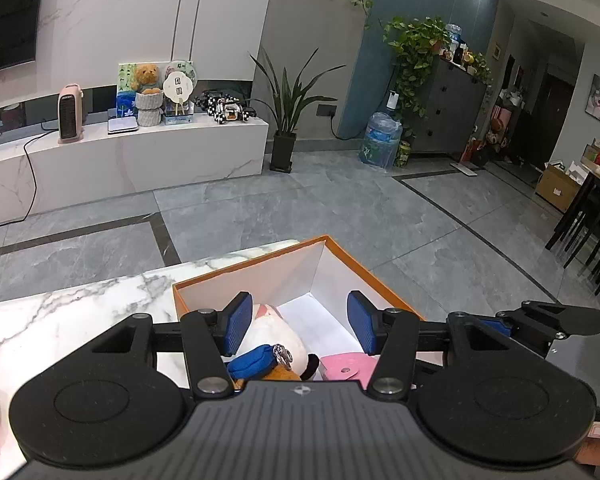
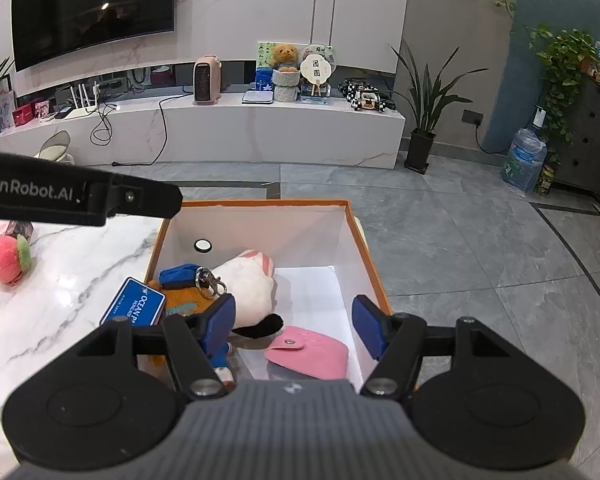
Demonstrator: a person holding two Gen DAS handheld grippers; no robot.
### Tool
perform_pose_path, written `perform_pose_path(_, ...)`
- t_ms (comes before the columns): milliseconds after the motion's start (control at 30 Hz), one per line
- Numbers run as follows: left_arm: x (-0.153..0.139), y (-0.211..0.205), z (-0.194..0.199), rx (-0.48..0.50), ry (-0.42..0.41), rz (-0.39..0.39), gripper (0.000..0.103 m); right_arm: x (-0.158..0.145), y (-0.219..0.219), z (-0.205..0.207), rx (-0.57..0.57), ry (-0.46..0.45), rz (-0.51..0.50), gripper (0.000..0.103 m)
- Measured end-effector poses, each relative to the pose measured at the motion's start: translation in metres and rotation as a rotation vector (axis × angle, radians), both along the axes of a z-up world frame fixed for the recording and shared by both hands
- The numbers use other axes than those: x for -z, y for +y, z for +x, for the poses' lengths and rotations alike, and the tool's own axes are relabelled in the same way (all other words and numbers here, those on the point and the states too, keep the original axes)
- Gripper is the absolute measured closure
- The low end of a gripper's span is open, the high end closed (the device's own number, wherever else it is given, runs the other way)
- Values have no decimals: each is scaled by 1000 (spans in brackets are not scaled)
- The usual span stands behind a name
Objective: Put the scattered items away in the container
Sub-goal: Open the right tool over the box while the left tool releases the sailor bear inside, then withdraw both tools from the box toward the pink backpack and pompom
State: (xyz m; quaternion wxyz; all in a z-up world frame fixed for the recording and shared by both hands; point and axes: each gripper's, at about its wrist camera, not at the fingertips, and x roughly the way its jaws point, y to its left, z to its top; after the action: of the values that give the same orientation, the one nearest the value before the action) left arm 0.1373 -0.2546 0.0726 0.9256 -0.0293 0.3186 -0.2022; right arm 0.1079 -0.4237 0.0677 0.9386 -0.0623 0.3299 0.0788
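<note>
Both grippers, left (image 1: pixel 300 322) and right (image 2: pixel 294 322), sit half open over the box (image 2: pixel 364 248), holding nothing. Plush (image 2: pixel 252 288) and pink pouch (image 2: pixel 312 350) already inside. Pink ball (image 2: pixel 6 260) sits far left on the table (image 2: pixel 60 300): lift clear of the rim before reaching.

A box (image 2: pixel 360 240) sits on a table's (image 2: pixel 80 264) right end. Inside lie a plush toy (image 2: pixel 248 288), a pouch (image 2: pixel 312 354) nearer, possibly touching. A ball-shaped toy (image 2: pixel 6 260) rests left.

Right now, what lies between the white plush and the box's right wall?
In the right wrist view, only bare white box floor separates the white plush from the right wall.
</note>
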Motion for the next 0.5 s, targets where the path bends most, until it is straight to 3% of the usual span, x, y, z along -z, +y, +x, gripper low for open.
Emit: perform_pose_path(500, -6, 25, -10, -48, 2, -1, 41, -6, 12, 3, -2, -28, 6, 34)
